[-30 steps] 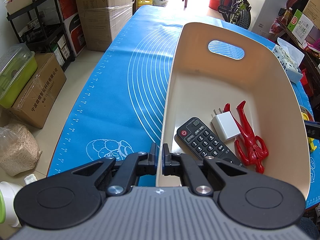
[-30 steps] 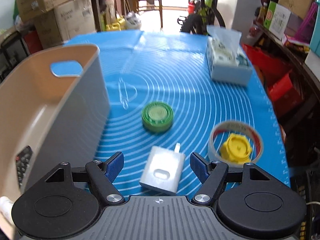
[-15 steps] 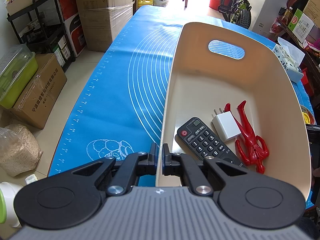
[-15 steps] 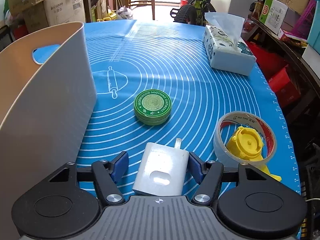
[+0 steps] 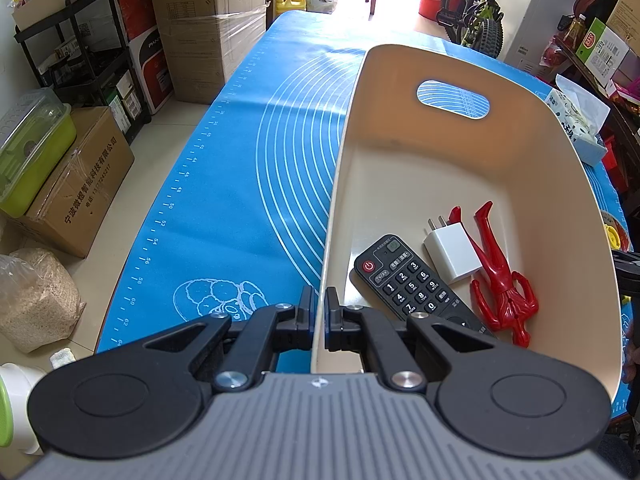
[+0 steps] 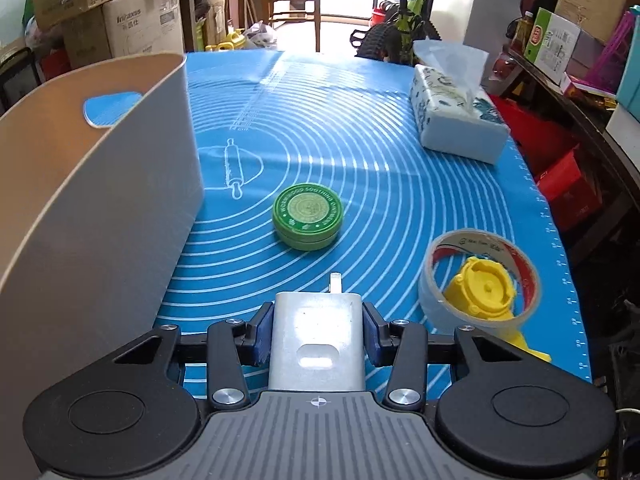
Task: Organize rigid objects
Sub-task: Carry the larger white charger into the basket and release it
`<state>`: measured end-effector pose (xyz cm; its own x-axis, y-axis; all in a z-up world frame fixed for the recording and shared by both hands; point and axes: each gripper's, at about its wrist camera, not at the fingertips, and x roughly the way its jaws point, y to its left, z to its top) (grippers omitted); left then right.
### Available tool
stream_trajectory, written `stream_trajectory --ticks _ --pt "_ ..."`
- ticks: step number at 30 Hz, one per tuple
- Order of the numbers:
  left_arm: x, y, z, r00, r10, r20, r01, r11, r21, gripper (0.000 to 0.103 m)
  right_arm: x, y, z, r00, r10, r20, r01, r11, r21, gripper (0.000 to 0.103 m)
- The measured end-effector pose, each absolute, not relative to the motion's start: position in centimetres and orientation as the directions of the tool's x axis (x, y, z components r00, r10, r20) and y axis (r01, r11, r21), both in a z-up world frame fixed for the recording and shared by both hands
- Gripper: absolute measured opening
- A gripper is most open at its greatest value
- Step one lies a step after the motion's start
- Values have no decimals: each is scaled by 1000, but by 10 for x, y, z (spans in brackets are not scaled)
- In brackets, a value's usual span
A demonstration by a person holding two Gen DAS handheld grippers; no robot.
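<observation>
My left gripper [image 5: 318, 312] is shut on the near rim of the beige bin [image 5: 400, 160]. Inside the bin lie a black remote [image 5: 408, 280], a white charger [image 5: 454, 250] and a red figure [image 5: 500, 276]. My right gripper [image 6: 317, 334] is shut on a second white charger [image 6: 318, 340], prong pointing forward, just over the blue mat [image 6: 360, 152]. The bin's outer wall [image 6: 100, 220] stands to its left. A green round tin [image 6: 307, 221] lies ahead on the mat. A tape roll [image 6: 480, 276] with a yellow cap [image 6: 482, 288] inside it sits to the right.
A tissue pack [image 6: 456, 120] lies at the mat's far right. Cardboard boxes [image 5: 208, 24], a black shelf [image 5: 80, 60] and a green-lidded container [image 5: 28, 148] stand on the floor to the left. A bicycle [image 5: 476, 12] stands beyond the table.
My right gripper's fingers have closed from wide open onto the white charger and squared it between the pads. The left gripper and the bin have not moved.
</observation>
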<state>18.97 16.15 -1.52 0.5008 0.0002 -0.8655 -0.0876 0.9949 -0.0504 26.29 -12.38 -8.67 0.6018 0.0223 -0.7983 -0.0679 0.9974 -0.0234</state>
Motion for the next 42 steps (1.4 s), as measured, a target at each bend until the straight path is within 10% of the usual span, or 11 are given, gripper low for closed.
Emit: stream_trajectory --ticks 27,42 --pt "190 161 -15 501 0 -866 -87 995 -50 6 242 -63 38 774 230 -590 -258 965 38 50" --pt "190 162 -15 501 1 -866 -87 995 -50 6 233 21 -2 634 313 -707 -415 909 30 50"
